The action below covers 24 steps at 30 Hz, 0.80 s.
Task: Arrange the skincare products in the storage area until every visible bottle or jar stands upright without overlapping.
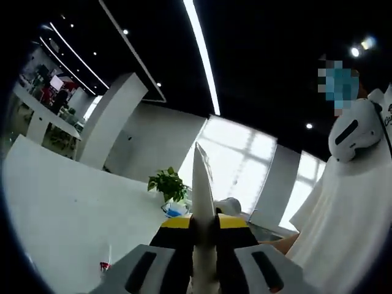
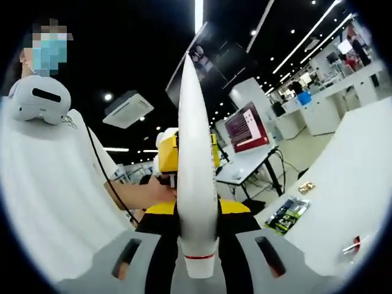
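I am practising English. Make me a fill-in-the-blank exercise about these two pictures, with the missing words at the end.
1. The left gripper and the right gripper both have their jaws ___, holding nothing.
2. By the far edge of the white table stands a leafy green ___ in a pot.
3. The person's shirt is ___.
4. In the right gripper view, the monitor has a ___ screen.

Missing words: shut; plant; white; red

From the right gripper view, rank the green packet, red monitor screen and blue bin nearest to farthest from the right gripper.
1. Green packet, low right on the white table.
2. Red monitor screen, mid-right, behind.
3. Blue bin, far upper right.
Measured from the right gripper.
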Motion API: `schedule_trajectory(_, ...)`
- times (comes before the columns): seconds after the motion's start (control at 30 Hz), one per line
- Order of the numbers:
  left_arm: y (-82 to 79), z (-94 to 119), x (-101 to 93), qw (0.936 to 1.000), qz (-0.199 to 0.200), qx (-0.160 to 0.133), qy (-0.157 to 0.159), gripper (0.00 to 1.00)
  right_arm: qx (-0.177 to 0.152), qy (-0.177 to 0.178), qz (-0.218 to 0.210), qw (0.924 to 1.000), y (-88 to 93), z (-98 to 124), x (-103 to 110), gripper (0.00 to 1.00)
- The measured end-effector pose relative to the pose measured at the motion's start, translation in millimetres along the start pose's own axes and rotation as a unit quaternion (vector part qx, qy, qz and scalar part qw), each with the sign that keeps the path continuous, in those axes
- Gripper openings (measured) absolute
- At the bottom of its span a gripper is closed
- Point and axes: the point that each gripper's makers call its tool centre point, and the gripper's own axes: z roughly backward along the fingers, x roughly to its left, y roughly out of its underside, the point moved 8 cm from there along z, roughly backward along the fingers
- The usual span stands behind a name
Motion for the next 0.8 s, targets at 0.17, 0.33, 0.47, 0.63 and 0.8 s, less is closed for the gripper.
schedule_trajectory(0.17,3.6,0,4.5,0.9996,-0.011,0.003,-0.027,0.1,0.018,0.048,0.032,0.9982,2.8,-1,-6,0.23)
schedule_trajectory(0.33,9.0,-2,12.6,0.9951,-0.044,0.022,-0.086,0.1,0.046,0.142,0.075,0.9859,6.6,-2,-14,0.26)
schedule_trajectory(0.47,10.6,-2,19.2,0.9918,-0.038,0.014,-0.121,0.1,0.052,0.193,0.092,0.9755,9.2,-5,-17,0.29)
schedule_trajectory(0.63,11.6,0,28.2,0.9857,-0.024,-0.003,-0.167,0.1,0.06,0.245,0.105,0.9619,9.2,-7,-20,0.3)
schedule_trajectory(0.8,8.6,1,32.3,0.9812,-0.005,-0.029,-0.191,0.1,0.087,0.276,0.099,0.9521,20.9,-14,-27,0.35)
